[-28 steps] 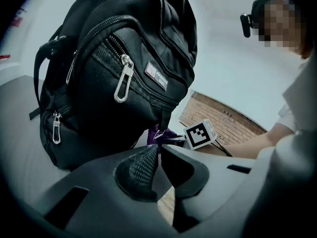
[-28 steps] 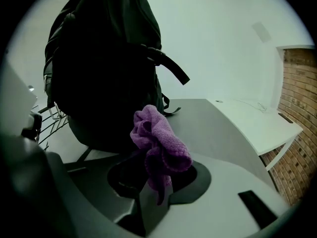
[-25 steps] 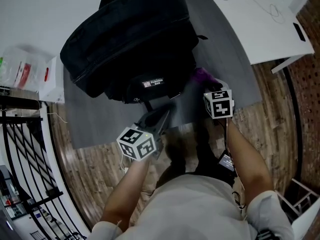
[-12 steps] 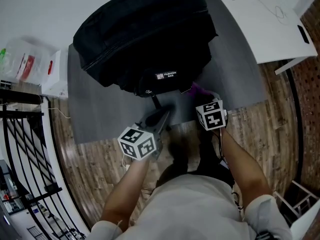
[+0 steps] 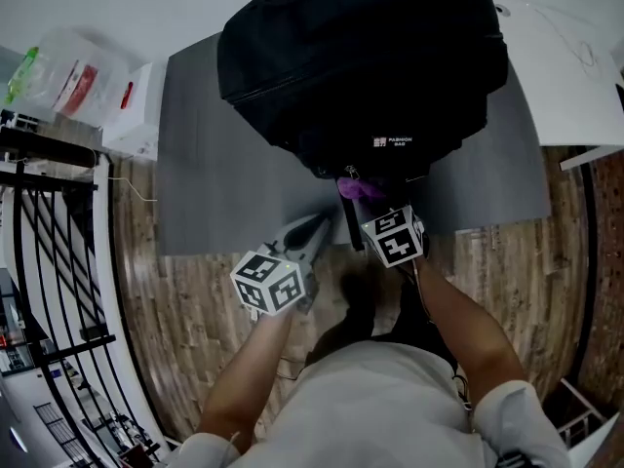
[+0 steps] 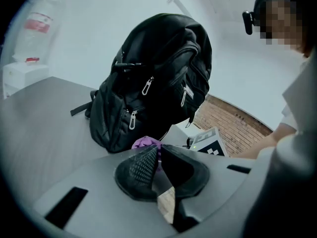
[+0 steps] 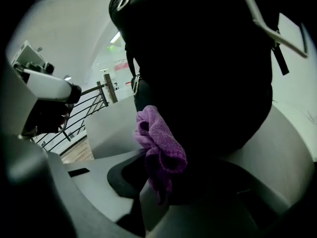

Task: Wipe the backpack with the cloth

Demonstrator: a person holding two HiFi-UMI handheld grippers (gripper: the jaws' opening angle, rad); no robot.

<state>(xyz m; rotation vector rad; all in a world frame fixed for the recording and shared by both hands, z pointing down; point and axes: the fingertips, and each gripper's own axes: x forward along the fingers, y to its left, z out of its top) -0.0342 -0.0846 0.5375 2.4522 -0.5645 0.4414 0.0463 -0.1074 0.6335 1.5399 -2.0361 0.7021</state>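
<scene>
The right gripper (image 5: 362, 206) (image 7: 161, 185) was clamped on a bunched purple cloth (image 5: 359, 187) (image 7: 159, 143), its jaws closed onto the fabric, and the cloth lay against the lower edge of the black backpack (image 5: 361, 66) (image 7: 208, 58) just below centre of the head view. The left gripper (image 5: 325, 222) (image 6: 158, 151) had its jaw tips pressed together with nothing between them, hanging over the near edge of the grey tabletop (image 5: 224, 164), just left of the cloth (image 6: 145, 143) and apart from the backpack (image 6: 153, 78). The backpack filled the upper centre and right of the head view. A wide bare stretch of grey top lay to its left, a narrower one at right. A white box (image 5: 136, 110) stood at the tabletop's upper left corner, with a black railing (image 5: 39, 261) at lower left over the wooden floor (image 5: 546, 291).
</scene>
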